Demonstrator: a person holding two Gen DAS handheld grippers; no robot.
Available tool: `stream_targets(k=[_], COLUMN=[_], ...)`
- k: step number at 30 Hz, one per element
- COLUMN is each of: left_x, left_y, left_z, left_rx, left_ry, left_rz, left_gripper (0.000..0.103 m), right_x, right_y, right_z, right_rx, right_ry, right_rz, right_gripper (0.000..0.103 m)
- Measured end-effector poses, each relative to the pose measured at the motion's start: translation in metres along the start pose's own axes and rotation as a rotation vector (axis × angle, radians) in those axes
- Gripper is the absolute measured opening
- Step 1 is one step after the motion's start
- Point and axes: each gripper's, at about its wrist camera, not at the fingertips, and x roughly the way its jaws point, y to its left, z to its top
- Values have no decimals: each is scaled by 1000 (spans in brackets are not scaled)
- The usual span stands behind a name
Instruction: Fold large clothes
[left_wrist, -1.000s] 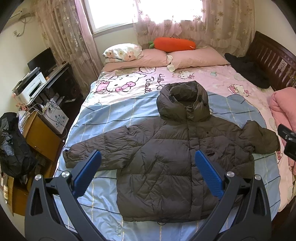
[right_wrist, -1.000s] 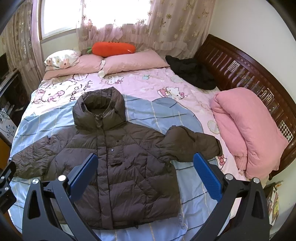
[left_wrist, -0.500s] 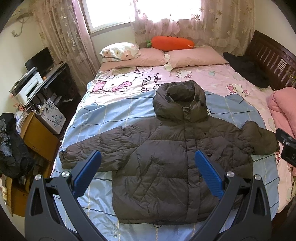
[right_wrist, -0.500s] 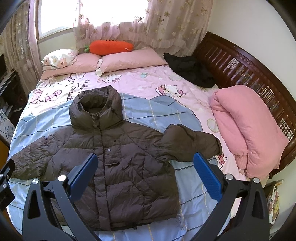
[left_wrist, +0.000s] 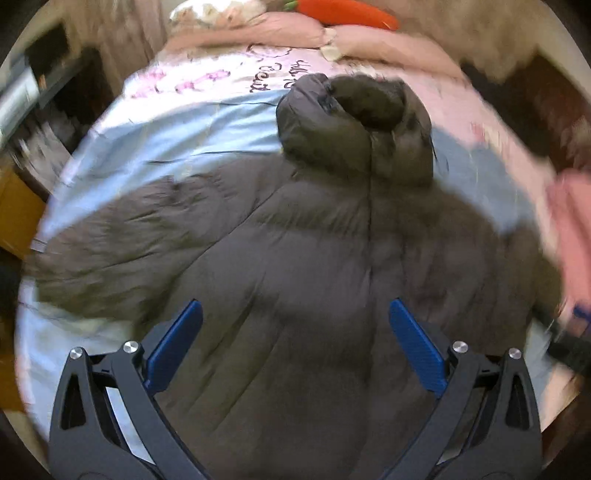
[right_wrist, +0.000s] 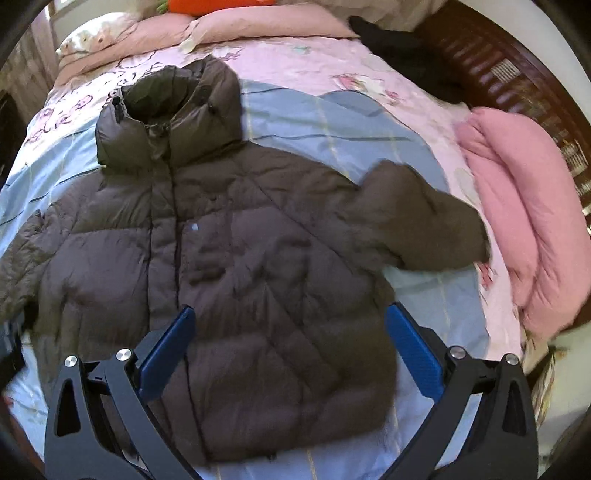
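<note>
Brown hooded puffer jacket (right_wrist: 229, 258) lies flat, front up, on the bed (right_wrist: 369, 122), sleeves spread. Both claws, left (left_wrist: 295, 343) and right (right_wrist: 290, 343), gape empty above it. Likely light, squashy, slippery; pinch a sleeve cuff (right_wrist: 469, 236) or hem.

The left wrist view is motion-blurred throughout; furniture at its left edge is unreadable. The brown quilted puffer jacket (right_wrist: 229, 266) has its left-frame sleeve cut off in the right wrist view. The orange carrot-shaped cushion (right_wrist: 218, 4) is cropped at the top edge.

A jacket (right_wrist: 229, 258) lies spread flat on a bed (right_wrist: 332, 122), hood toward the pillows (right_wrist: 258, 22); a folded quilt (right_wrist: 524, 221) sits to its right.
</note>
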Motion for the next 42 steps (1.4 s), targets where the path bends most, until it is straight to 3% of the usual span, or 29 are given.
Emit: stream_targets(k=[2,4,7,10,12,13,15,16,17,18,19,22,24,25,26,27,29,31,34,36,38,42], left_x=[24,60,116,174,231,256,307,321,314,312,312,308,302,303,299,295,288,280,251,218,183,78], left_y=[10,17,23,19,16,15,14,11,1,-9,-12,-14,-21,-25,-32,-43,-70,-75,-70,-77,-86,-76], left_z=[41,95,183,254,287,296,295,285,279,270,264,259,258,258,255,251,245,243,244,240,230,171], left_rx=[-89,-153,-228,-252,-254,-258,-260,-237,-177,-106,-89,-106,-82,-64,-29,34,176,238,239,361,436,424], left_ry=[-28,-33,-35,-42,40,100,215,180,50,-43,-82,-140,-173,-191,-220,-246,-282,-303,-327,-407,-479,-579], left_rz=[-94,-112,-56,12,66,67,49,74,118,161,174,178,198,208,229,261,365,391,335,369,377,219], left_gripper=[101,101,101,101,101,101,101,101,101,101,101,101,87,80,58,28,19,16,15,15,14,14], right_x=[23,54,105,131,159,179,249,271,300,308,312,319,321,314,303,290,264,249,227,198,164,92], right_y=[9,20,50,76,93,100,115,116,109,102,95,74,65,68,78,93,117,123,99,78,69,31], right_z=[38,79,159,234,277,293,319,319,312,306,301,296,297,296,295,284,273,266,263,257,251,204], right_rx=[23,34,-44,-94,-117,-138,-185,-173,-104,-33,16,65,92,66,15,-39,-190,-249,-150,-93,-122,-107], right_ry=[-88,-129,-158,-314,-376,-346,-131,-75,-29,-40,-52,-56,-53,-79,-115,-149,-235,-277,-296,-336,-402,-484], right_rz=[8,-12,-154,-238,-285,-274,-171,-159,-99,-43,-1,149,206,211,207,197,99,70,126,174,194,261], right_gripper=[102,102,102,102,102,102,102,102,102,102,102,99,91,84,62,32,17,14,12,12,10,8])
